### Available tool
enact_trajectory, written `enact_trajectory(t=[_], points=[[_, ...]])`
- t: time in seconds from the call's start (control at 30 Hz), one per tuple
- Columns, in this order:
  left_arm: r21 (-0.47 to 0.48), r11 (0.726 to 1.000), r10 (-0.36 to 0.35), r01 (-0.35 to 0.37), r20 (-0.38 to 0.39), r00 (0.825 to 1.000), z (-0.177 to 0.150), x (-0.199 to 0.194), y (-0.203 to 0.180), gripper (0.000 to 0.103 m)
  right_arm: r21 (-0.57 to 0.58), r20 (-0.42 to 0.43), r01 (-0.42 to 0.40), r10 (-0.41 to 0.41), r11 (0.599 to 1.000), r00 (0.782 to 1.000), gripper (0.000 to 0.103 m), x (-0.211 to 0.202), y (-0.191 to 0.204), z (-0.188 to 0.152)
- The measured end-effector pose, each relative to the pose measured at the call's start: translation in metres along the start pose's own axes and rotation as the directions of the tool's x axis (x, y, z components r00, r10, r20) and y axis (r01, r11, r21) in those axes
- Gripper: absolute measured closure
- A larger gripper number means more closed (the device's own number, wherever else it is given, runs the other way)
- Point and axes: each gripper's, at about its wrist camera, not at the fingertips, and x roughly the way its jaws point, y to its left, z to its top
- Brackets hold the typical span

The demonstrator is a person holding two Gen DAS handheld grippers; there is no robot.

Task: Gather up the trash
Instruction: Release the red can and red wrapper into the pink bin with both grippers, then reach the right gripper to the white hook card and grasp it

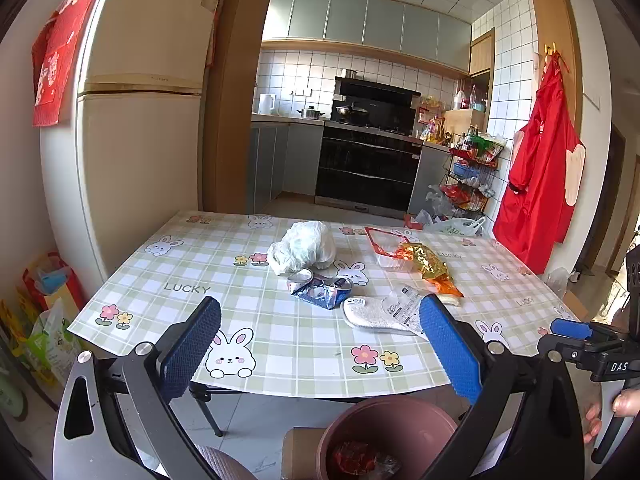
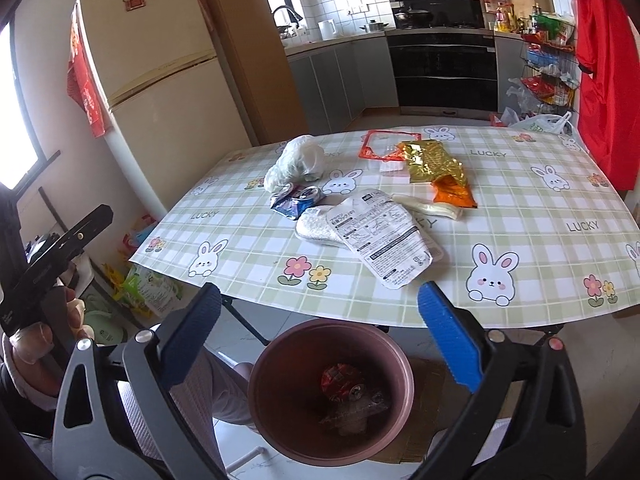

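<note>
Pink bin below near desk edge, red wrapper already inside. Right tool above bin, spread fully wide, empty. Left tool likewise wide, empty. Drop step judged complete. Next: reach for white printed pouch nearest near edge of desk; flat, likely needs edge pinch.

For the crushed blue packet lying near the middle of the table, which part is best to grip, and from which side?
Probably grip the crushed blue packet at its raised, crumpled top edge, coming down from above on the near side. It stands up off the tablecloth there, so the jaws can close across it. The white plastic bag crowds its far side.
</note>
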Motion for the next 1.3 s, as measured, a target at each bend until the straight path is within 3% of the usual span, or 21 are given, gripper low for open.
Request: enact_trajectory(t=[0.6, 0.8, 0.97, 1.07, 1.3], points=[[-0.047, 0.999, 0.016, -0.021, -0.109, 0.994, -0.022, 0.039, 0.015, 0.006, -0.007, -0.042, 0.116, -0.116, 0.993, 0.992, 0.006, 0.031, -0.029, -0.004], [-0.047, 0.998, 0.023, -0.031, -0.157, 0.987, -0.035, 0.055, 0.018, 0.006, -0.071, -0.075, 0.158, -0.163, 0.985, 0.984, 0.006, 0.054, -0.034, 0.0], [-0.082, 0.996, 0.007, -0.023, -0.191, 0.982, -0.043, 0.068, 0.021, 0.006, -0.171, -0.135, 0.133, -0.157, 0.976, 0.978, 0.006, 0.097, -0.037, 0.003], [-0.069, 0.997, 0.018, -0.032, -0.193, 0.981, -0.044, 0.073, 0.02, 0.006, -0.289, -0.162, 0.131, -0.183, 0.948, 0.97, 0.006, 0.133, -0.029, 0.008], [-0.073, 0.996, 0.038, -0.054, -0.203, 0.978, -0.048, 0.078, 0.03, 0.006, -0.407, -0.24, 0.172, -0.287, 0.897, 0.928, 0.006, 0.216, -0.028, 0.021]])
